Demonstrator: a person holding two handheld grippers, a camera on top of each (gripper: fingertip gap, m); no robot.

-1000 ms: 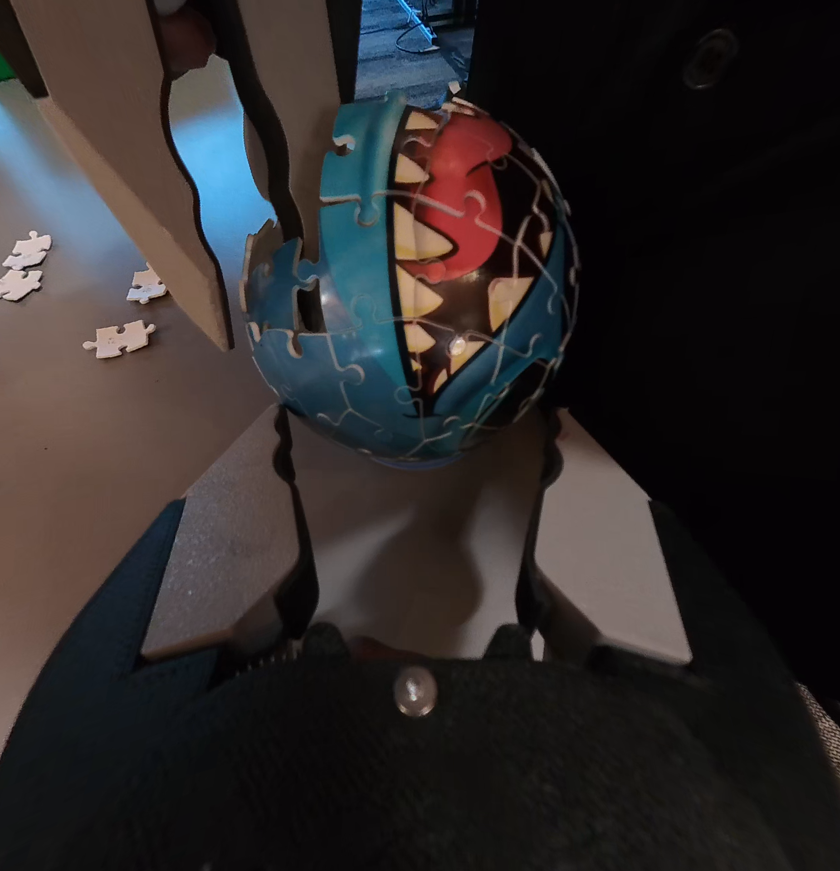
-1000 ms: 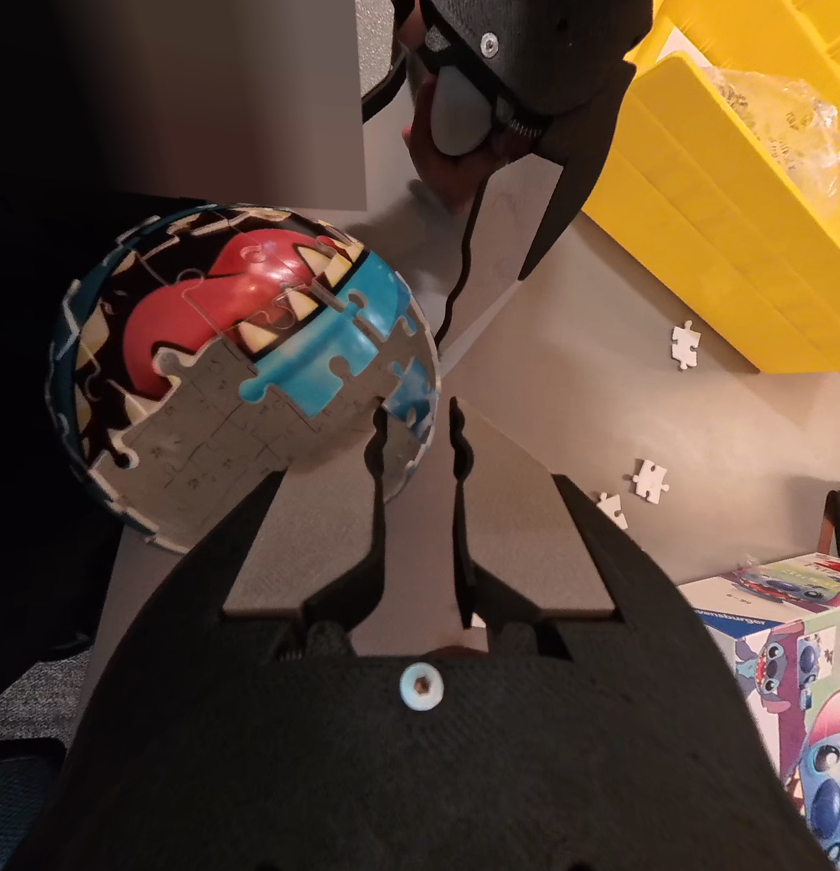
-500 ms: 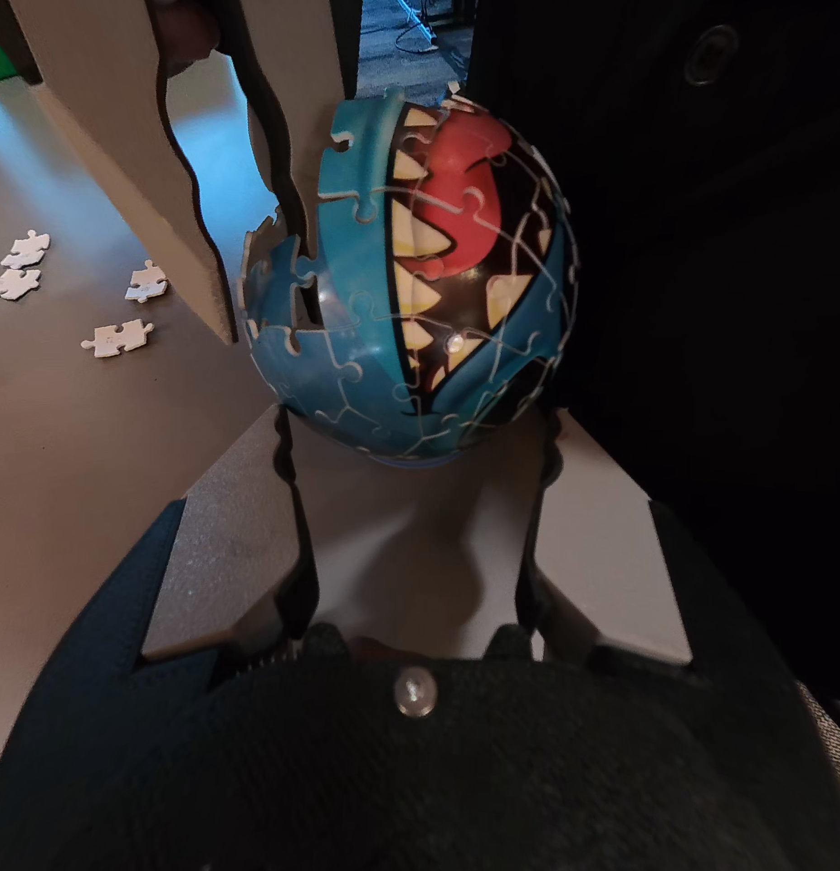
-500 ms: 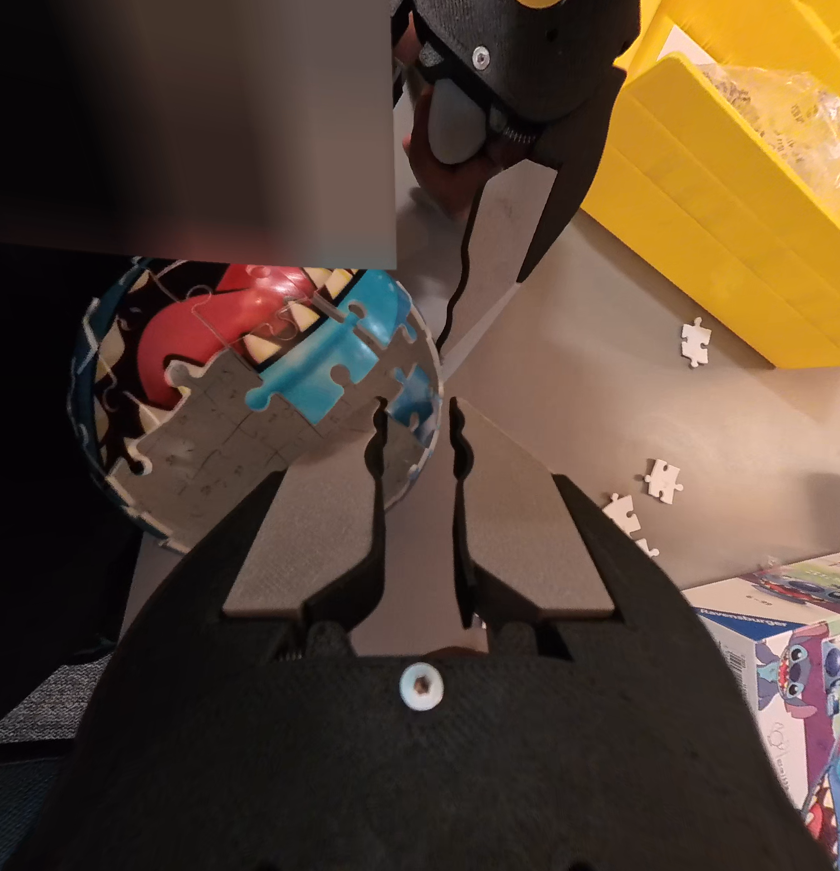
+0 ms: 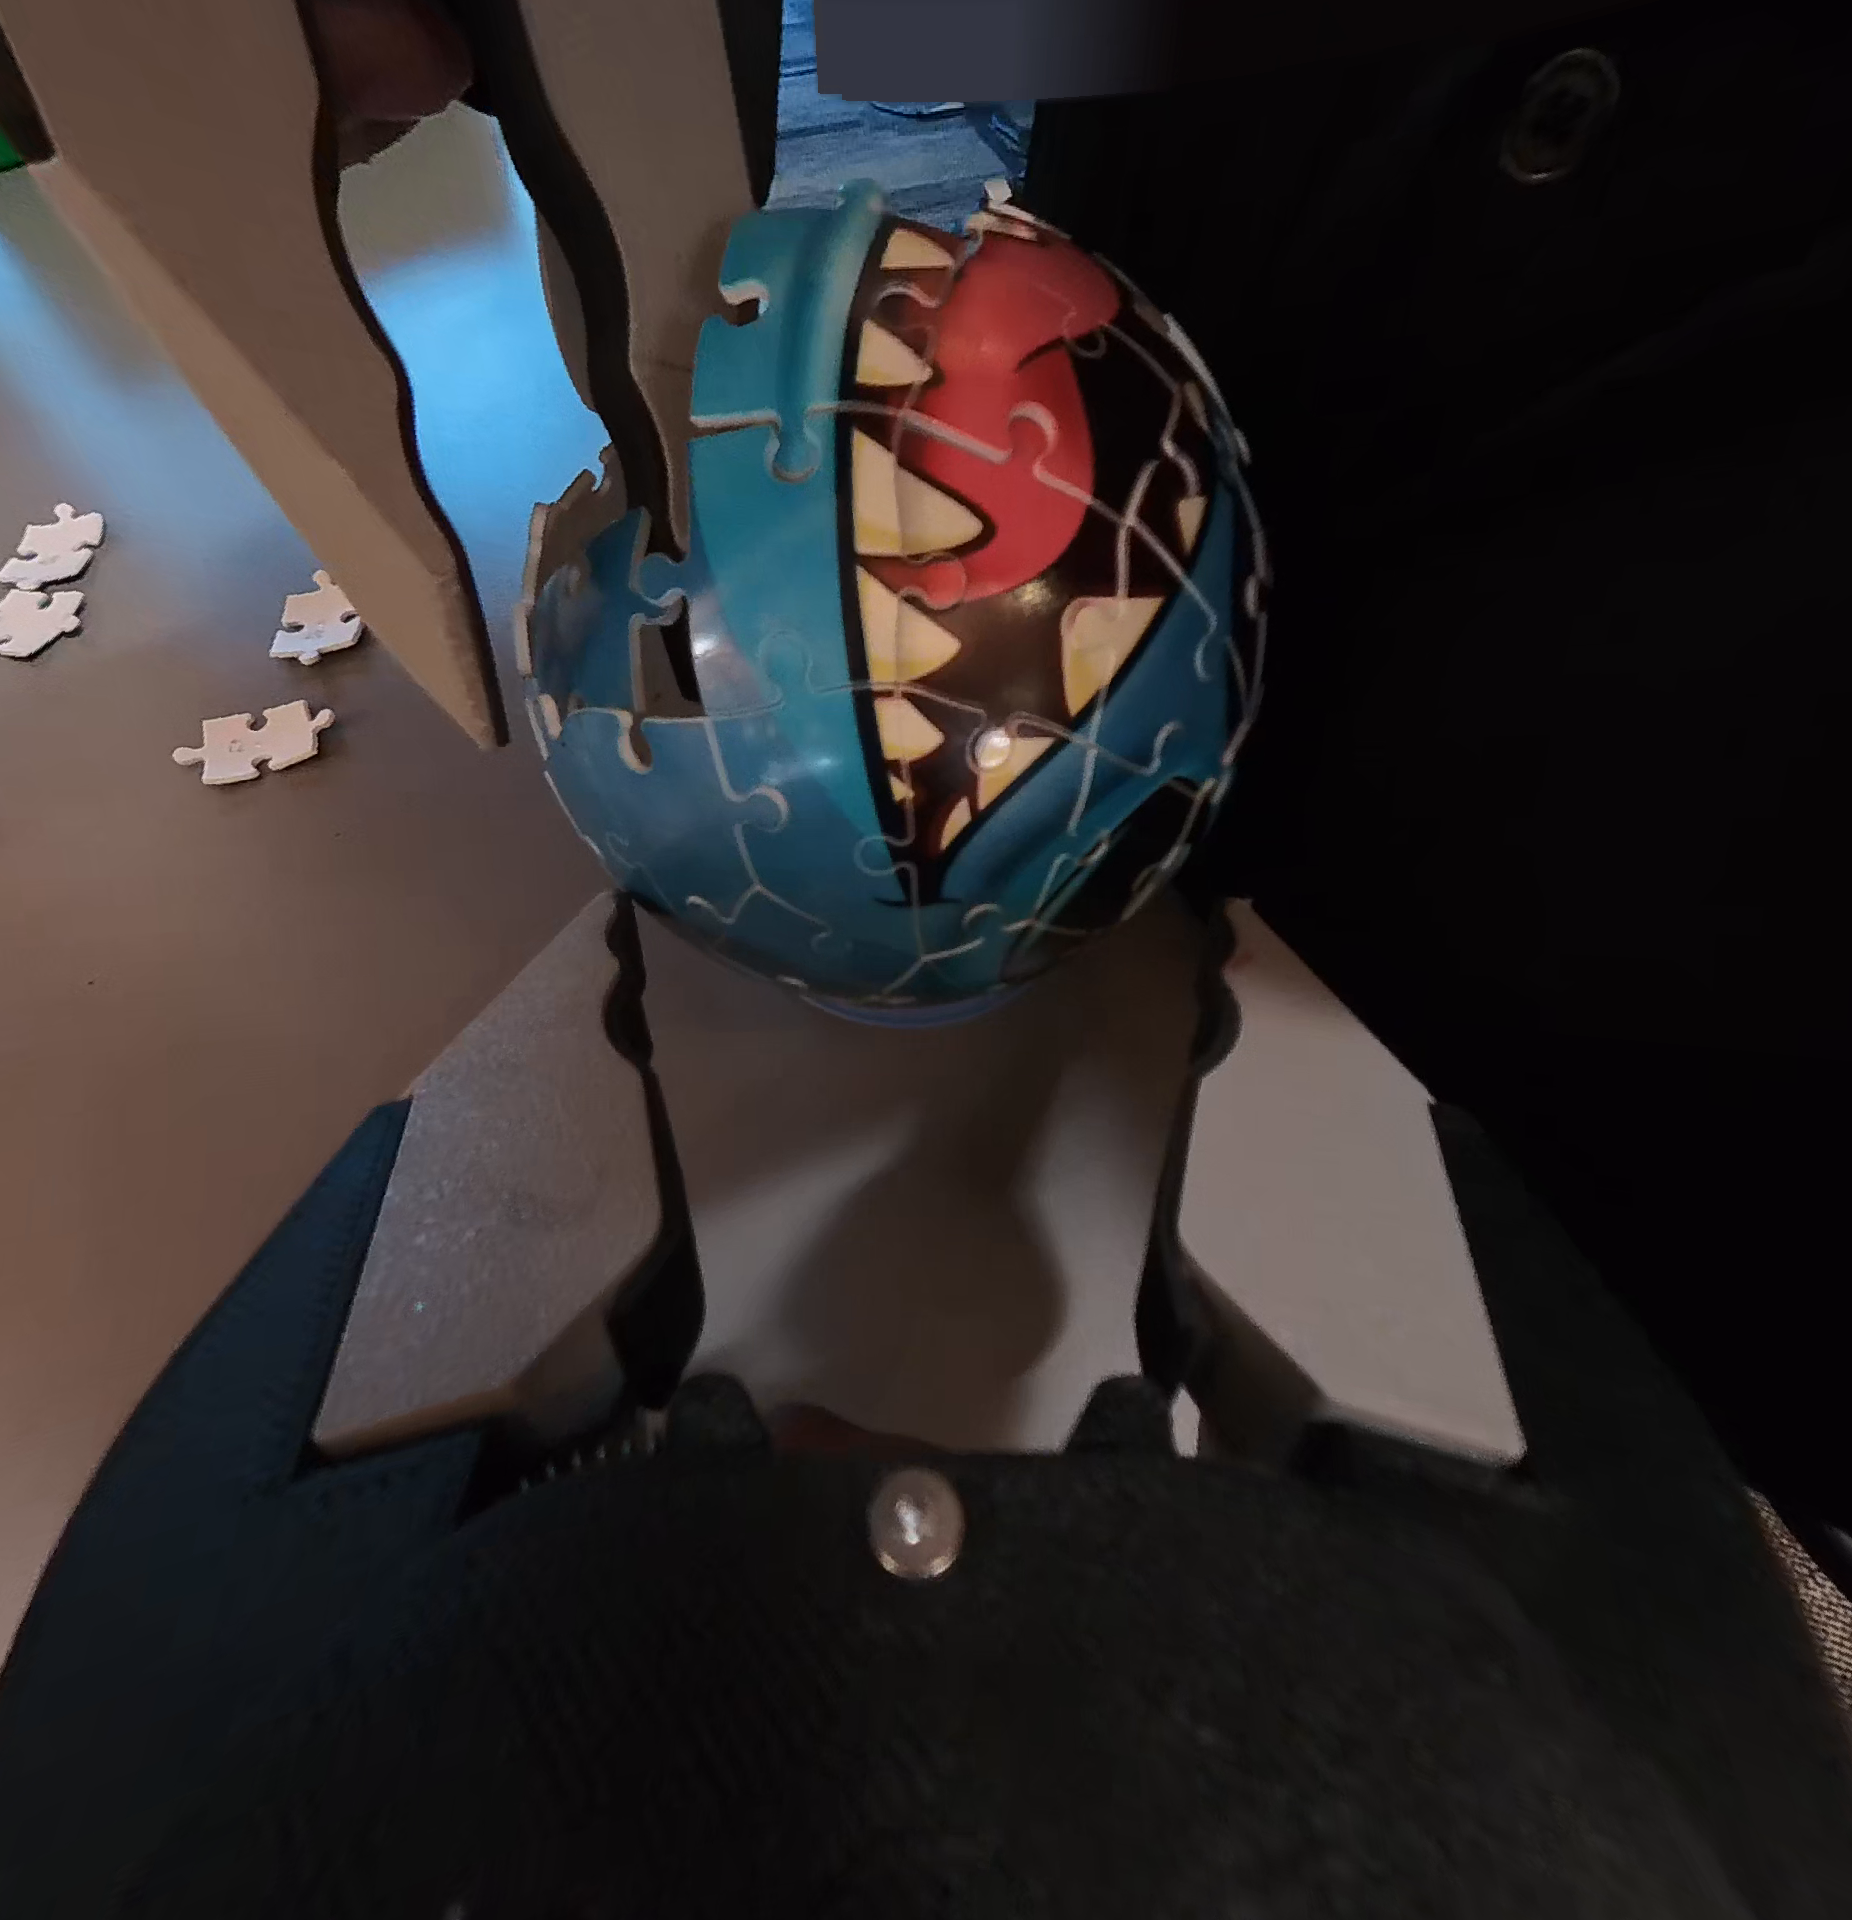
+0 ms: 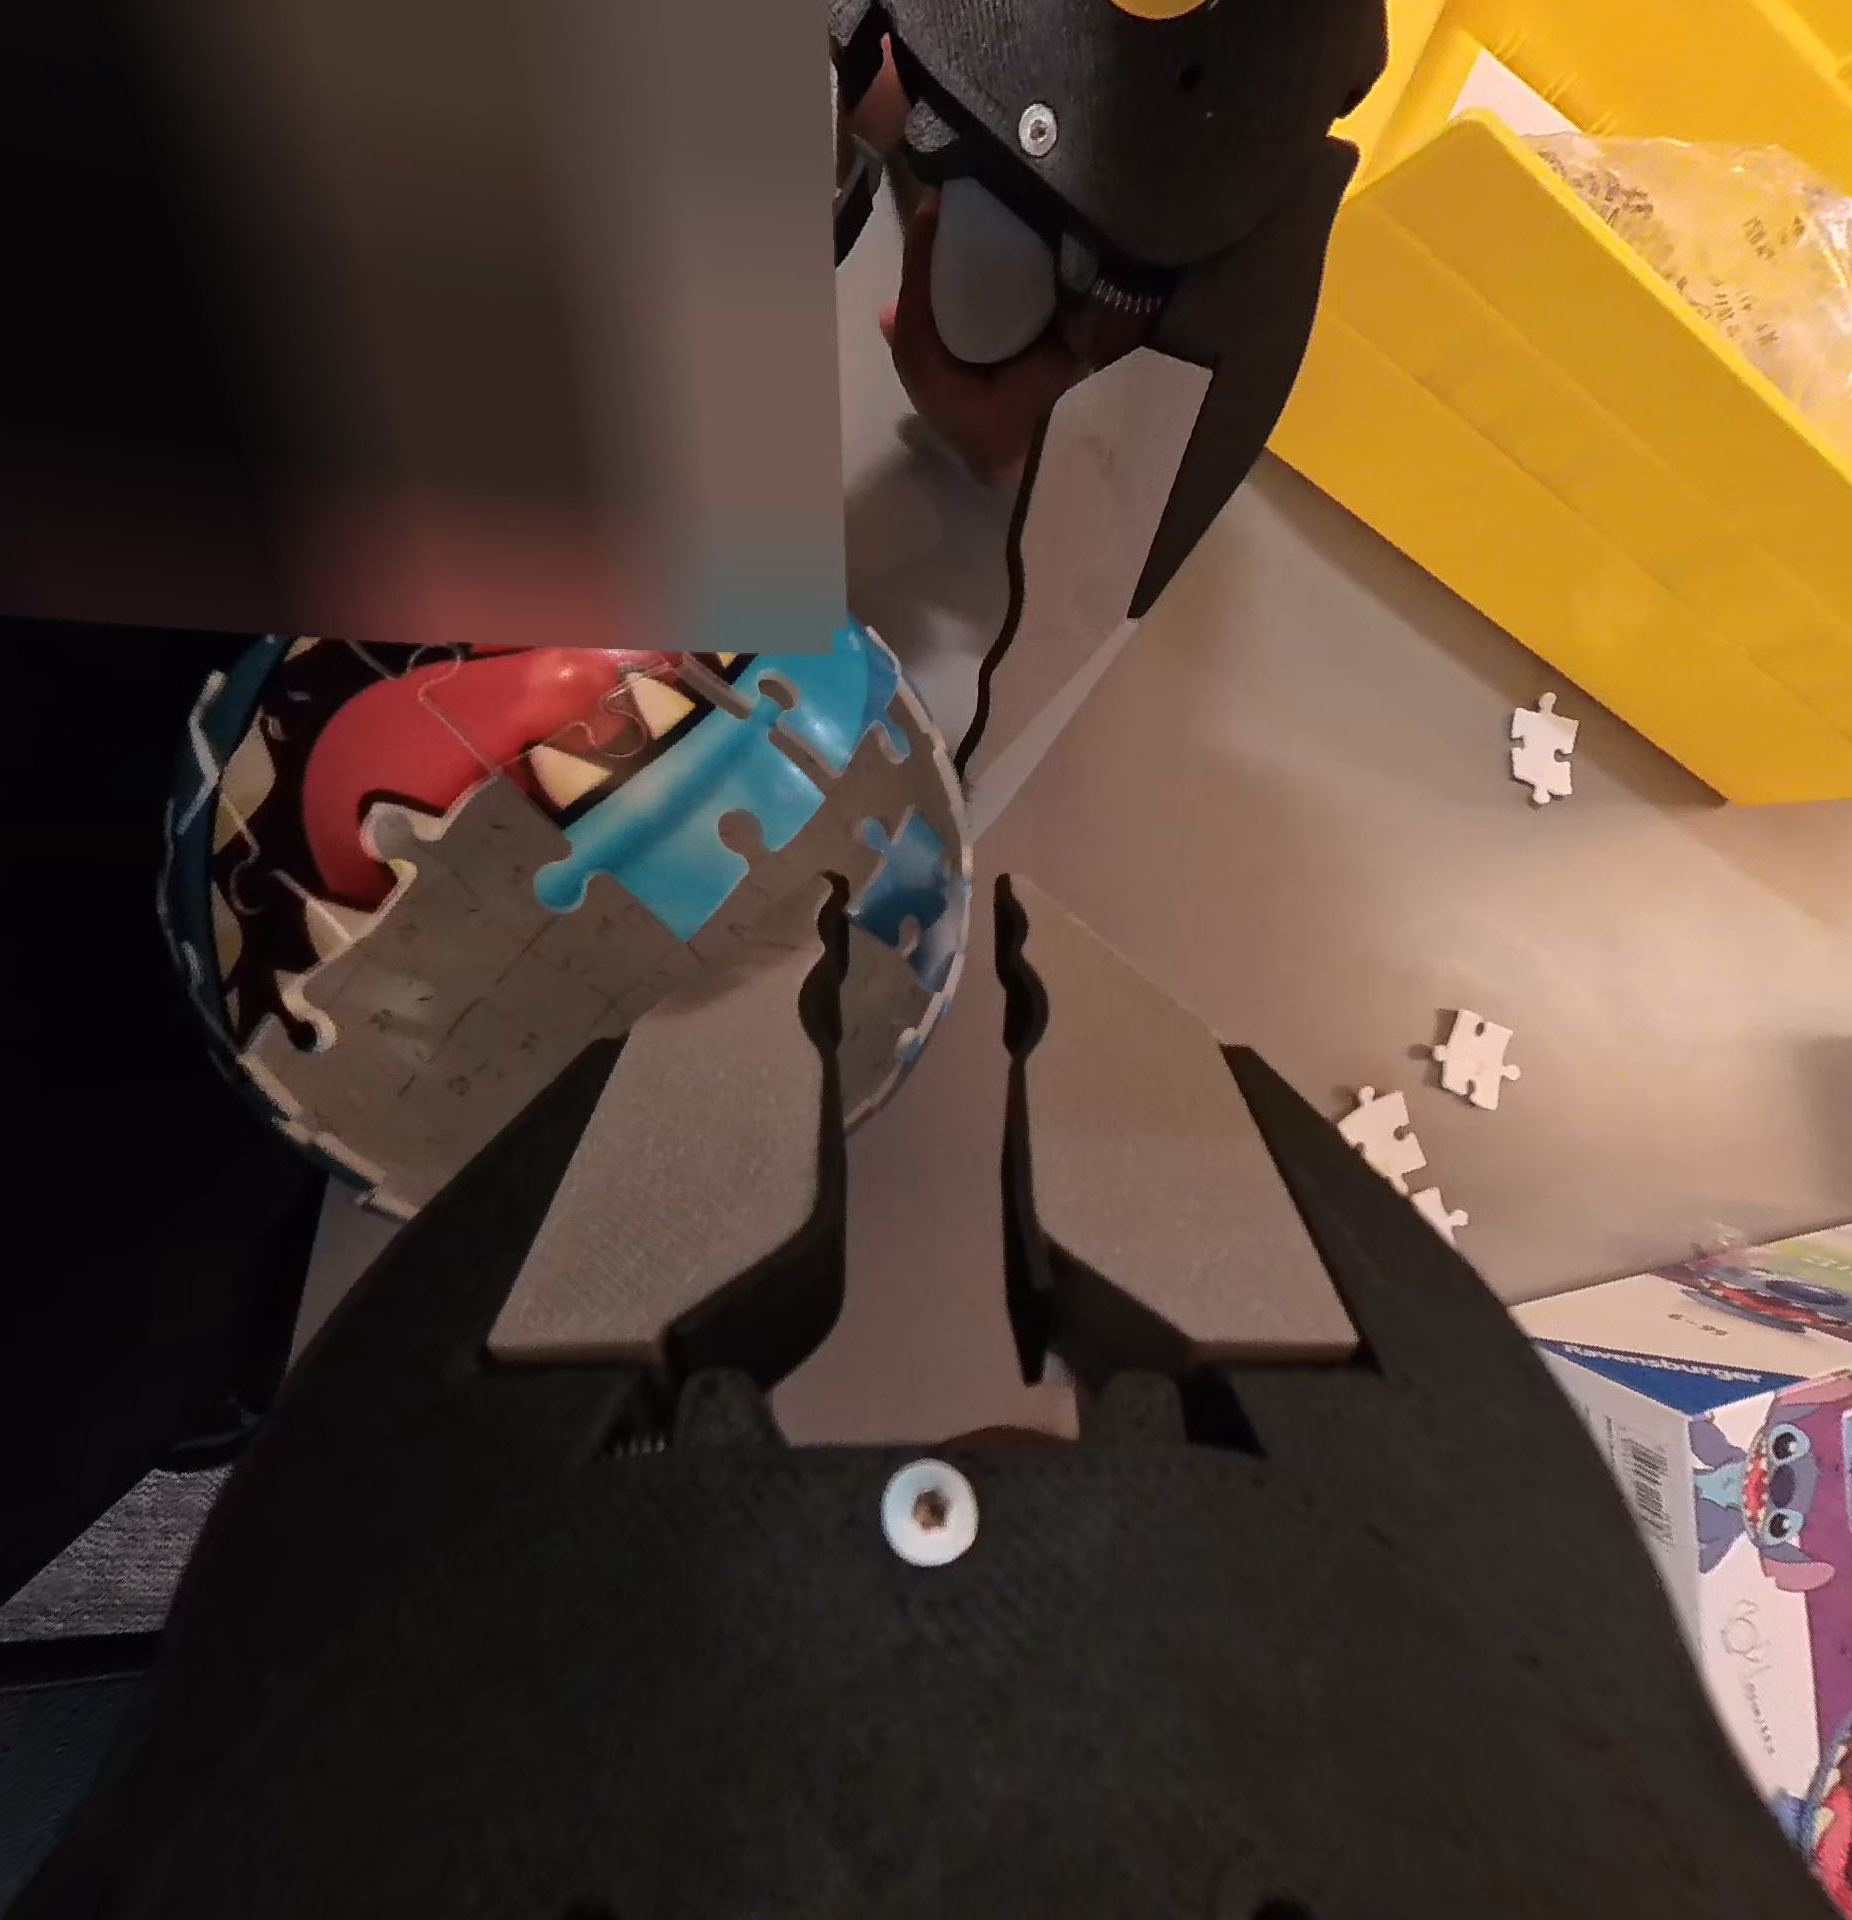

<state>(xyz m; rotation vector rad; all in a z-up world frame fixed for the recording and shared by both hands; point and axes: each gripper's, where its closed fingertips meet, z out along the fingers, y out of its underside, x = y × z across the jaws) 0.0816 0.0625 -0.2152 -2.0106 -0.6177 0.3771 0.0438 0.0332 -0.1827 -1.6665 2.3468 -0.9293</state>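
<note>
A partly built puzzle ball (image 5: 901,623), blue with a red tongue and yellow teeth, sits between the fingertips of my left gripper (image 5: 917,935), which is shut on its lower part and holds it above the grey table (image 5: 174,935). The ball's open side shows its grey inside in the right wrist view (image 6: 465,987). My right gripper (image 6: 917,894) is narrowly open, its fingers astride the ball's jagged rim. In the left wrist view one right finger (image 5: 402,468) is outside the shell and the other reaches inside. One left finger (image 6: 1223,468) shows at the top of the right wrist view.
Loose white puzzle pieces lie on the table (image 5: 252,738) (image 6: 1478,1060) (image 6: 1543,748). A yellow bin (image 6: 1576,468) with a clear bag stands at the far right. A printed puzzle box (image 6: 1784,1455) is at the near right. A person's dark clothing (image 5: 1524,623) is behind the ball.
In the right wrist view the ball and left gripper have shifted slightly down and closer. The right fingers sit a little further over the ball's rim. The left grip is unchanged.
</note>
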